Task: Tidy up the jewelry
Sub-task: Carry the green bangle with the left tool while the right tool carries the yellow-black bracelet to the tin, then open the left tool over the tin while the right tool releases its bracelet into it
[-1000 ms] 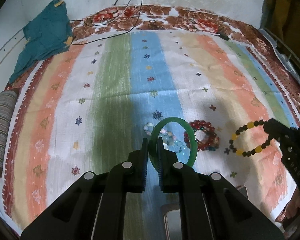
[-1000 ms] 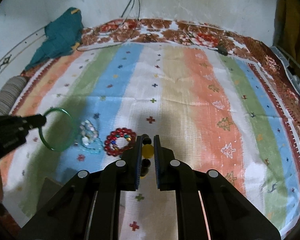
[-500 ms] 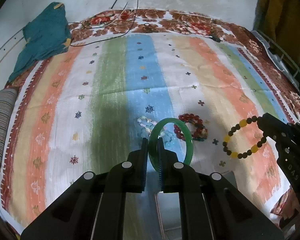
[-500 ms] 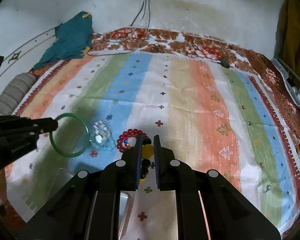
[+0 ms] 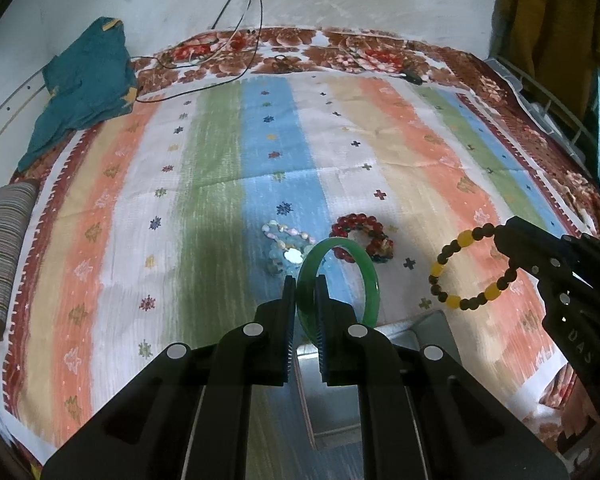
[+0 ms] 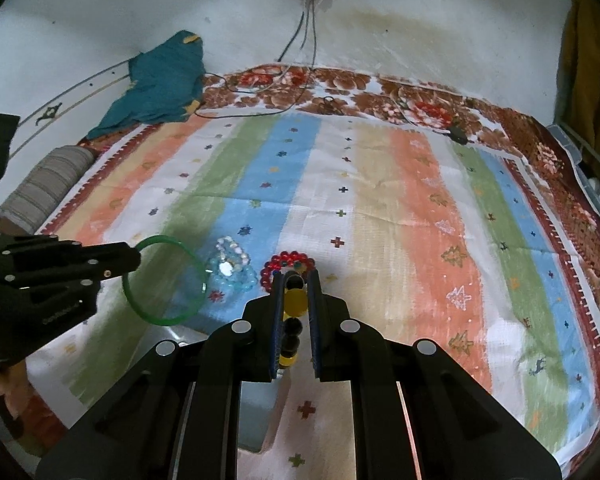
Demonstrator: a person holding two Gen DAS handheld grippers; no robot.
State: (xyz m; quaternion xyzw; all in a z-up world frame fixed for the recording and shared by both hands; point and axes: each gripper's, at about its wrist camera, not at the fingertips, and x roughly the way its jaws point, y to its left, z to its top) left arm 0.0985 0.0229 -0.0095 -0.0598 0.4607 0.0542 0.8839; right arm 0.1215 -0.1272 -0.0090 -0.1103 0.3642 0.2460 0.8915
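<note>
left fingers (image 5: 305,292) clamping green bangle (image 5: 366,280), right fingers (image 6: 296,288) clamping beaded bracelet (image 6: 294,300)

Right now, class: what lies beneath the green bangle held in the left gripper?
The green bangle, clamped in the left gripper, hangs above the striped cloth. Through its ring, pale blue beads show; below it sits a grey box, its contents hidden by the gripper.

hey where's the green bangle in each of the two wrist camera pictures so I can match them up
Left wrist view: green bangle sits lower centre, clamped between the left gripper fingers.
Right wrist view: the bangle is at lower left, held out from the left gripper tip.
Shared landmark: the red bead bracelet lying on the striped cloth, to the bangle's right in both.
</note>
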